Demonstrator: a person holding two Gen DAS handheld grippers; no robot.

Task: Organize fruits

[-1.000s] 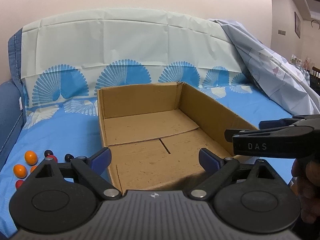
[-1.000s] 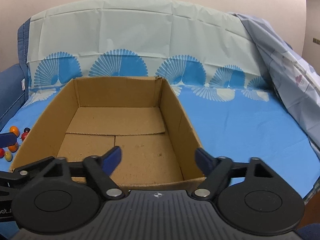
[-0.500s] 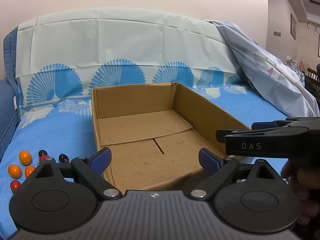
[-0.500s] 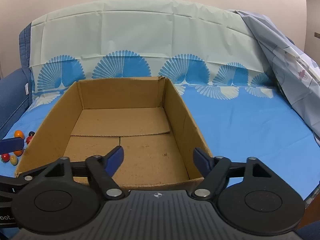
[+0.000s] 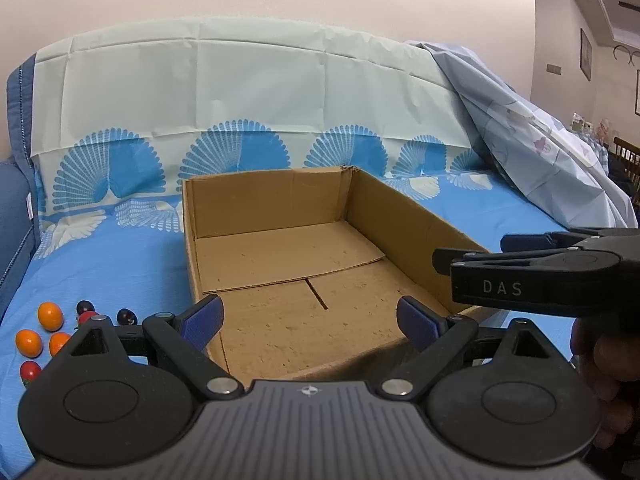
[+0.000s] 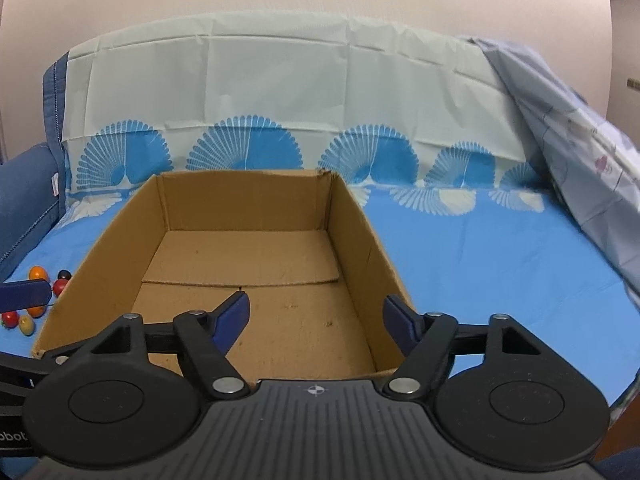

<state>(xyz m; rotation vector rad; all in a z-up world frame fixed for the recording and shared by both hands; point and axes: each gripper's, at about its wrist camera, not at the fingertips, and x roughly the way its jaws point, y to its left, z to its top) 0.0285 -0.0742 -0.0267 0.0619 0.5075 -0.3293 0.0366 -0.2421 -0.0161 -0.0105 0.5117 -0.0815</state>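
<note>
Left wrist view first: the left gripper [image 5: 310, 318] hovers with its blue-padded jaws spread wide and nothing between them, pointing down into a cardboard box [image 5: 404, 216] that sits open on a blue sheet [image 5: 100, 264] printed with fan shapes. Off to that gripper's right, the right gripper's black body juts in sideways, with the person's hand [image 5: 604, 364] wrapped around it from below. Over in the right wrist view, the right gripper [image 6: 316, 316] also has its jaws apart and grips nothing; they have just been closing a little, with only the bare box floor in sight past them. The box holds no fruit, its bottom flaps showing a seam across the middle. The fruits [image 5: 50, 316] lie in a small cluster on the sheet just outside the box's left wall: a few orange ones, a couple of red ones, and some dark ones, too small for me to tell which touch. Behind the box the pale upper part of the sheet is draped up over a backrest, and a second light grey cloth [image 5: 532, 152] hangs over the right end.
</note>
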